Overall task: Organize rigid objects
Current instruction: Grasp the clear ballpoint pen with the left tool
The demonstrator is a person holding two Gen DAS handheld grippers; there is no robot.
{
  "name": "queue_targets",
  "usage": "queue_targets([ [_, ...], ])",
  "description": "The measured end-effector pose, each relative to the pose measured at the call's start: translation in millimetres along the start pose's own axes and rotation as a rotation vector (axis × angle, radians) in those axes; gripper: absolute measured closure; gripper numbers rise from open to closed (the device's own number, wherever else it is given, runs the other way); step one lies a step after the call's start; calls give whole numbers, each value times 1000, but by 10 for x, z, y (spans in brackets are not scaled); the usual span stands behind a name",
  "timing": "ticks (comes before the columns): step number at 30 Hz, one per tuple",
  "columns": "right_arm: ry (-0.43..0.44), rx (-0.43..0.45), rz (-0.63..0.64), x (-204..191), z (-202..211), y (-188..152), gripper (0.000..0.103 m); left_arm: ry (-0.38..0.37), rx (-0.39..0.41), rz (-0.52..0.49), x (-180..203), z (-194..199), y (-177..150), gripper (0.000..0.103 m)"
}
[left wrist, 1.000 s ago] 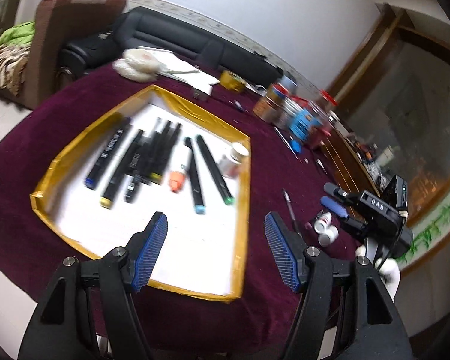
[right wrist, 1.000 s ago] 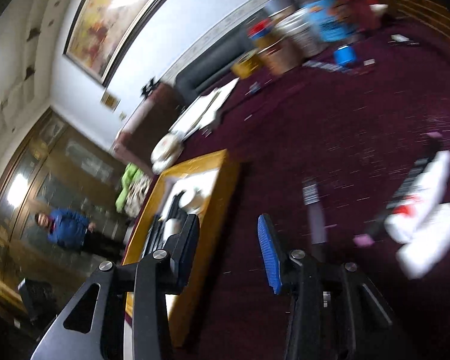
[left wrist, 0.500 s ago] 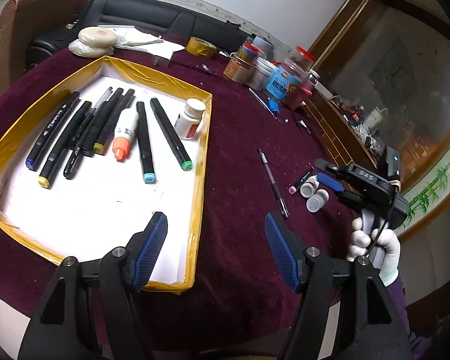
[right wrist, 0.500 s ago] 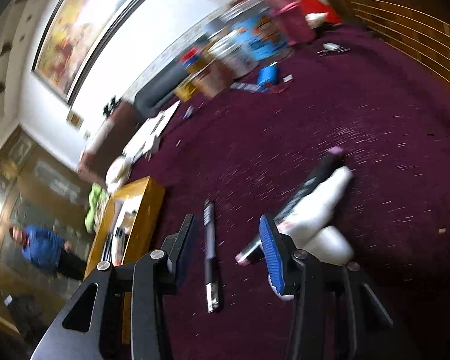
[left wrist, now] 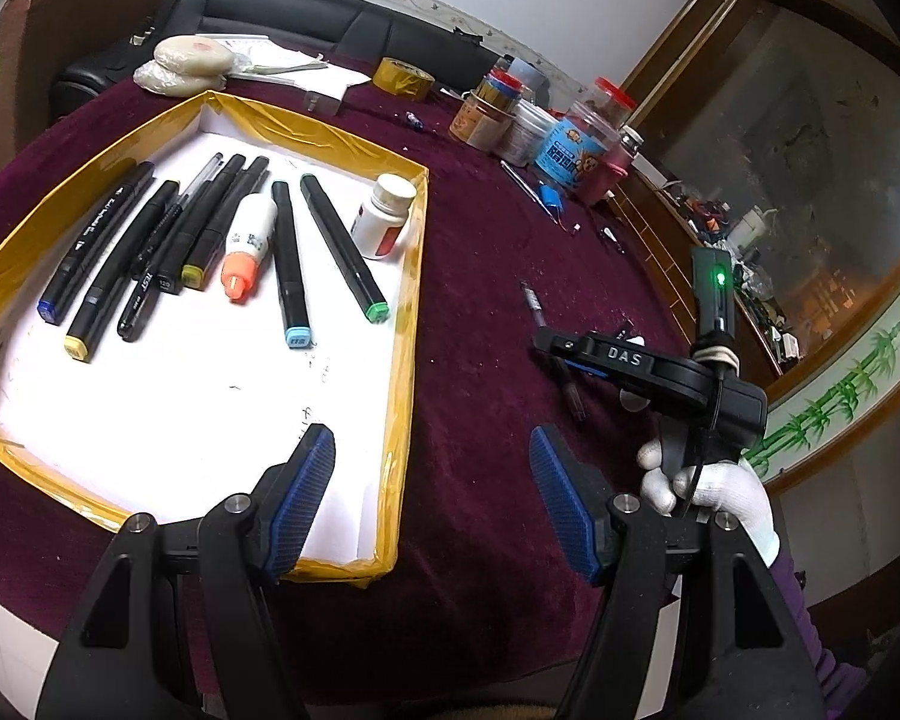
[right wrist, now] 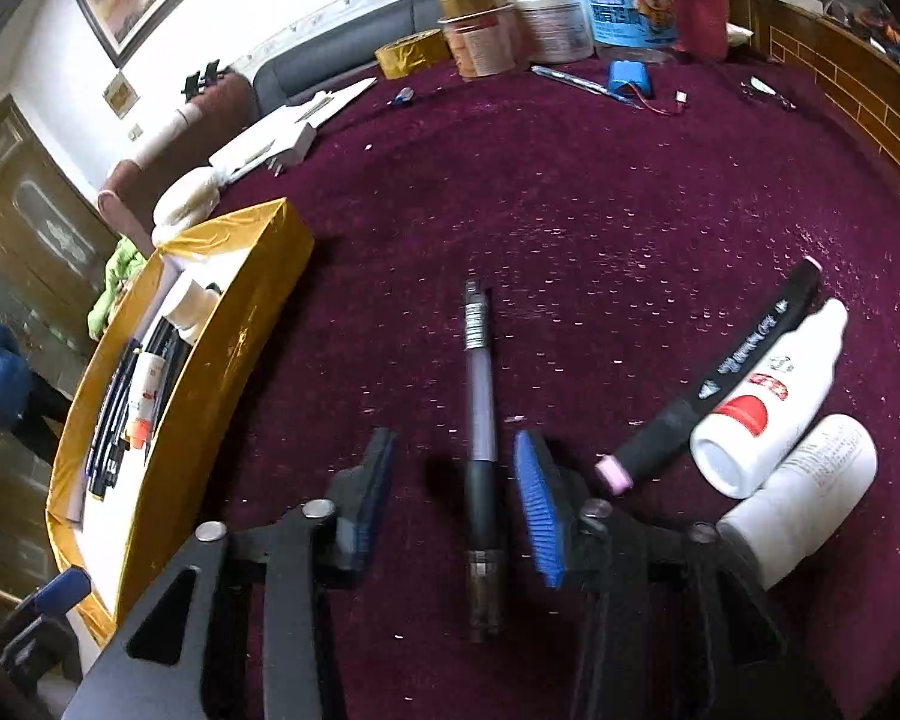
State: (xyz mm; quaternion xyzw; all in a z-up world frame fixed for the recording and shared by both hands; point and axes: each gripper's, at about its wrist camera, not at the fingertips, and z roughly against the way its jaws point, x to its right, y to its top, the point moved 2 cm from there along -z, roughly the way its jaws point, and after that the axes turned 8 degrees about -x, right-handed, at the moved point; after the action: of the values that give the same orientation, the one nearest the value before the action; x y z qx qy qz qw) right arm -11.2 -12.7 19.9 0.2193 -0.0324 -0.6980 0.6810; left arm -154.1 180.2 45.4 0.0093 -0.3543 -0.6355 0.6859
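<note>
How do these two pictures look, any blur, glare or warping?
Left wrist view: sharp, strong fisheye bending the tray rim, corners dark, a green light glowing on the right gripper. Right wrist view: also warped; the jars at the top and the fingers look slightly soft, the pen between them is fairly clear, the wall is washed out.

Tray [left wrist: 411, 276] on the table [left wrist: 492, 276], left side. In it, markers [left wrist: 342, 246] lie side by side, a glue bottle [left wrist: 247, 246] among them, a pill bottle [left wrist: 384, 216] at the right wall. Pen [right wrist: 480, 414] on the cloth right of the tray — between the closing jaws of the right gripper [right wrist: 456, 492], not yet touched. Right of the pen: a marker [right wrist: 732, 366], then two bottles [right wrist: 768, 402] touching. Jars [left wrist: 546, 126] stand behind, tape roll [left wrist: 403, 78] left of them. Left gripper [left wrist: 432, 498] over the tray's near right corner.
</note>
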Motion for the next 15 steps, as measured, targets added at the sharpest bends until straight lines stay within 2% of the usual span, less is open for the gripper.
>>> queue_targets([
  [3,43,-23,-33,-45,-24,-33,78,-1,-1,-1,4,-3,2,36],
  [5,103,-40,-57,-65,-30,-60,78,-2,-3,-3,7,-7,1,36],
  [9,300,-104,-122,-30,-45,-135,78,-7,-19,-15,52,-45,2,36],
  [11,354,-58,-127,46,89,-139,78,-8,-30,-29,103,-71,-4,36],
  [15,319,108,-108,238,503,-105,75,-14,-52,-73,262,-146,-16,36],
])
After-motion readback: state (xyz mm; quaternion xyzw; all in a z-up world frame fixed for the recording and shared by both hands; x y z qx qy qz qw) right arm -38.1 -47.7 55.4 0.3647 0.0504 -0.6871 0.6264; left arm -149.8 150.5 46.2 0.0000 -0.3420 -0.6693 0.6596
